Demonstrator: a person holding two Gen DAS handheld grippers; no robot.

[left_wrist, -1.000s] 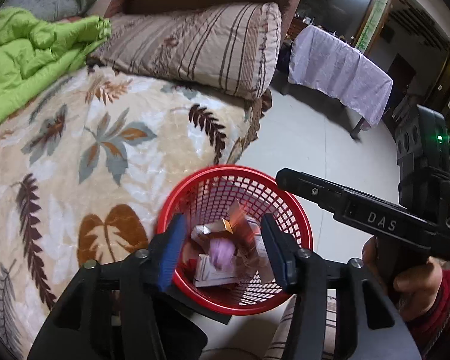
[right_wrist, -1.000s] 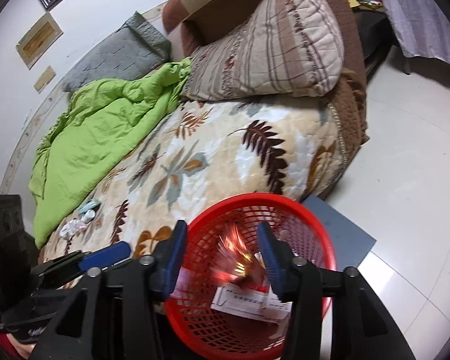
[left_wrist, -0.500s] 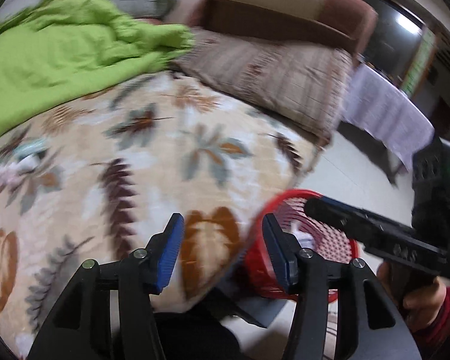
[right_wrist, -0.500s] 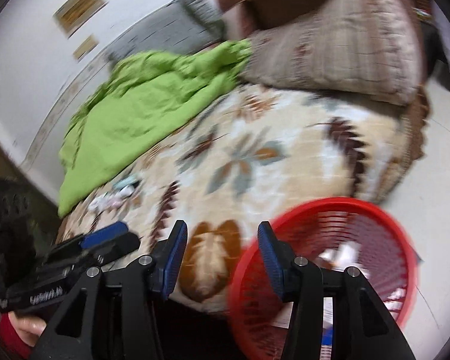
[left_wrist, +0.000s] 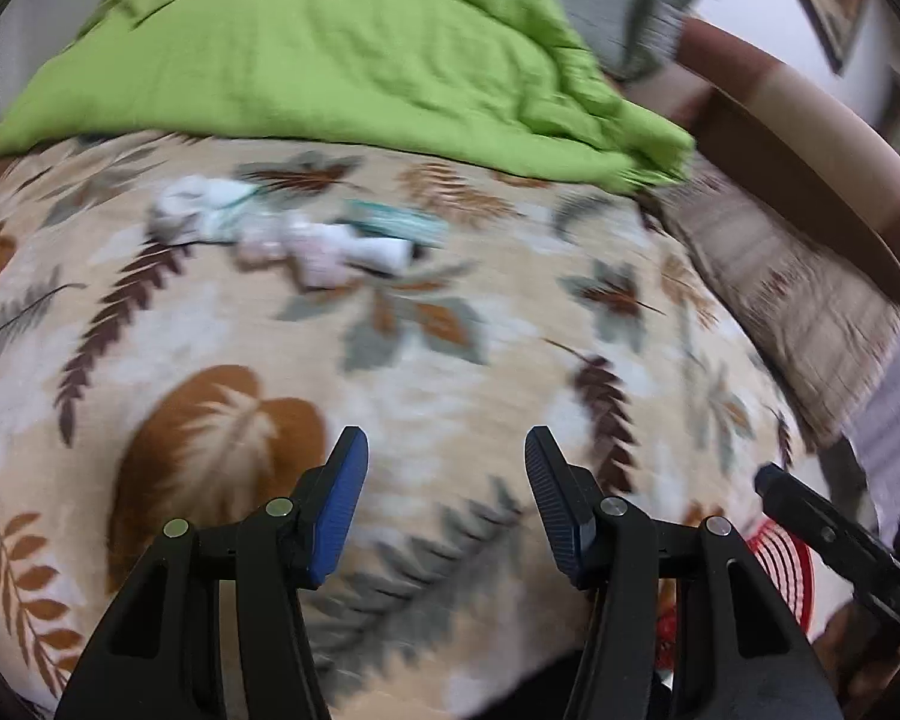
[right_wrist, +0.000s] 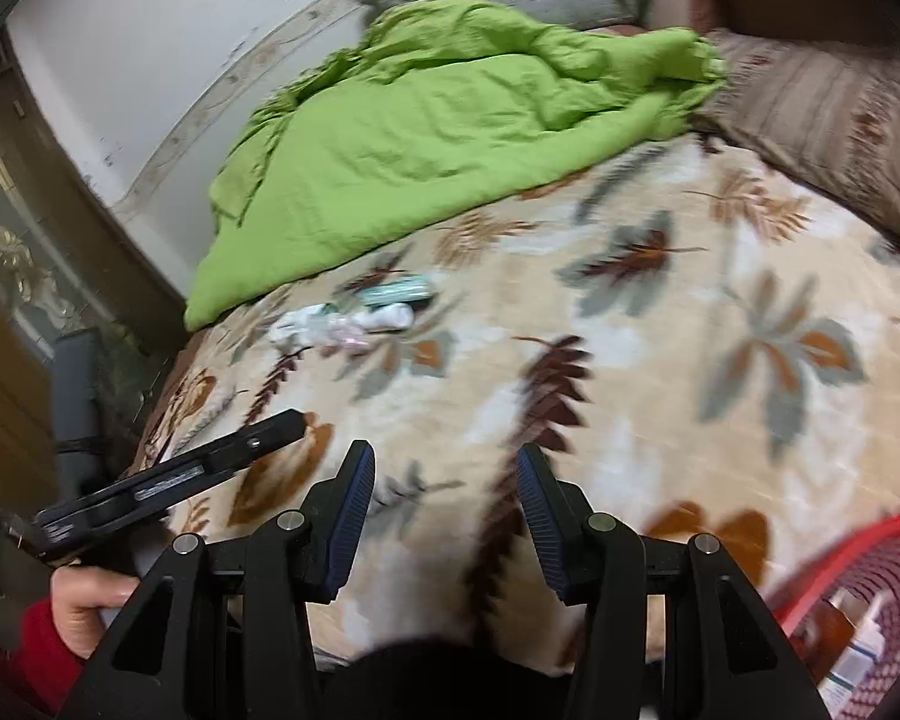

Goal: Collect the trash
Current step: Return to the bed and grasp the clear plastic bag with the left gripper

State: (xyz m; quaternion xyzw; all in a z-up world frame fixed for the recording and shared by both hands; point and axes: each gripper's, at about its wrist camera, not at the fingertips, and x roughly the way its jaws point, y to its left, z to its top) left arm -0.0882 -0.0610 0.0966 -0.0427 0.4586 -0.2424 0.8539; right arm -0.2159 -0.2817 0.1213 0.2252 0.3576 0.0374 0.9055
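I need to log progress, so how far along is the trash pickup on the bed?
Done: the red basket already holds some packaging. In hand: nothing, since the left gripper and right gripper are both open and empty above the leaf-print blanket. Left: a small cluster of crumpled wrappers beside the green quilt.

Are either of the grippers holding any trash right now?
No. The left gripper and right gripper are both open and empty above the bed.

A leaf-patterned bed [right_wrist: 660, 396] carries a green quilt [right_wrist: 426, 138] and striped pillow [right_wrist: 828, 138] against a white wall [right_wrist: 150, 54].
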